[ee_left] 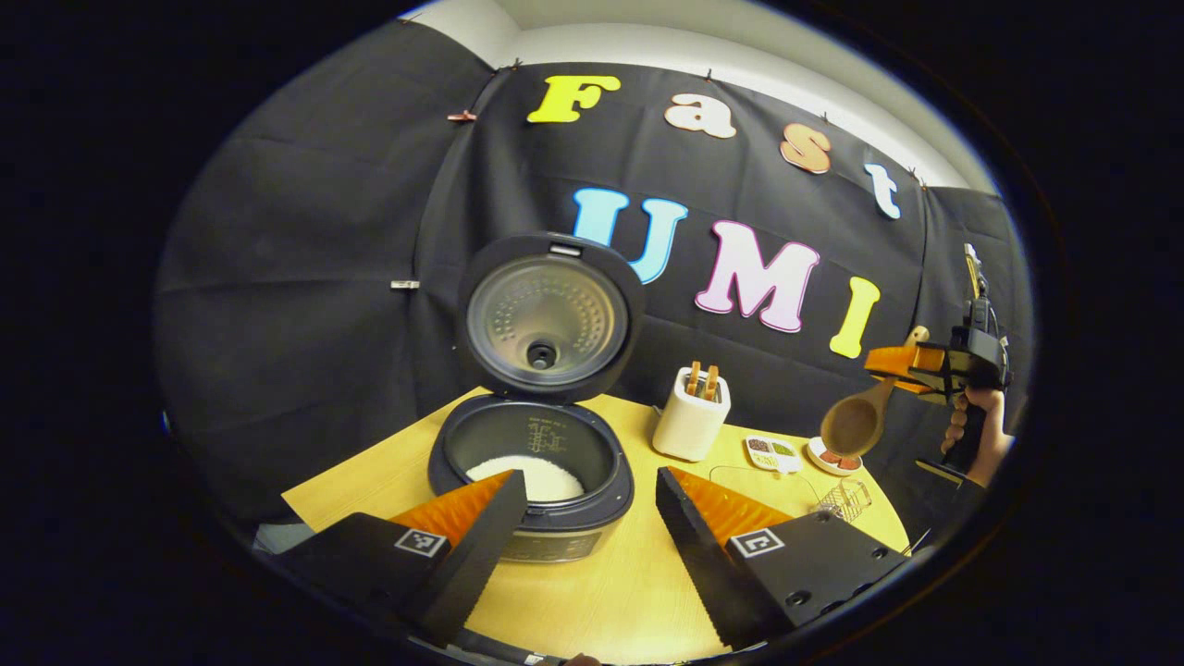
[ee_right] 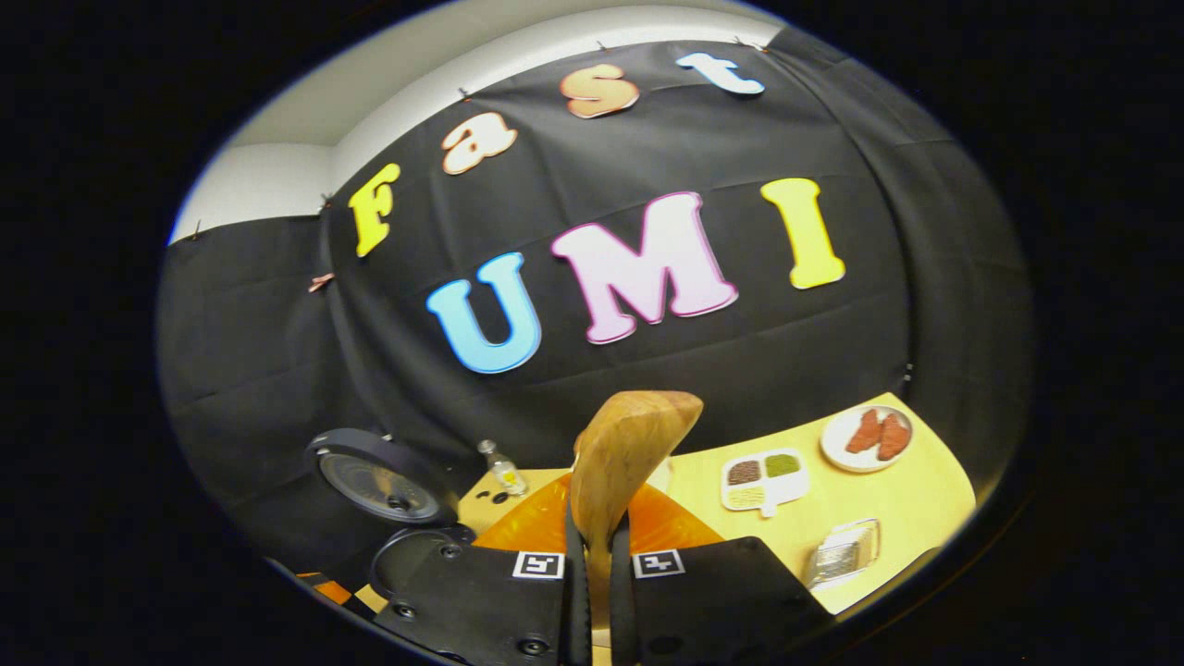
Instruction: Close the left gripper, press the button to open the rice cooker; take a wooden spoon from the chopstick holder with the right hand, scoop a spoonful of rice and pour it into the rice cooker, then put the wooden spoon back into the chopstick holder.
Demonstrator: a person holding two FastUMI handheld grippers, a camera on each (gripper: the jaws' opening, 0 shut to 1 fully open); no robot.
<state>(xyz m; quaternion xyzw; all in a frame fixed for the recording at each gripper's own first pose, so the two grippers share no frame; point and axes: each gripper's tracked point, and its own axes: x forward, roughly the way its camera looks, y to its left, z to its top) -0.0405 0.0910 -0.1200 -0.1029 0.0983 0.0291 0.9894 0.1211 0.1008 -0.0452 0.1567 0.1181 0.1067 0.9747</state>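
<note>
We see the yellow table [ee_left: 592,592] first, bare in front, and on it the rice cooker [ee_left: 532,472] with its lid [ee_left: 548,319] swung fully up and white rice [ee_left: 536,476] lying in the pot. Behind and just to the right of the cooker stands the white chopstick holder [ee_left: 691,421], with two wooden handles poking from its top. Farther right lie a small divided dish [ee_left: 772,451] of grains, a plate [ee_right: 867,437] with reddish pieces, and a small wire basket [ee_right: 842,552] near the table's edge. Our left gripper [ee_left: 592,504] hovers in front of the cooker with its fingers spread wide and nothing between them. Our right gripper [ee_right: 597,592] is raised above the right end of the table, its fingers pinched tight on the handle of the wooden spoon [ee_left: 856,421], whose bowl hangs tilted downward over the plate; from here we cannot tell whether any rice sits in it. We judge the lid step done and the spoon in mid-carry, well apart from both cooker and holder. The risks we see: the grip is on a narrow handle near its end, so the spoon could twist between the fingers; a tilted bowl would spill grains on the table; and a swing toward the cooker could clip the holder or the upright lid.
</note>
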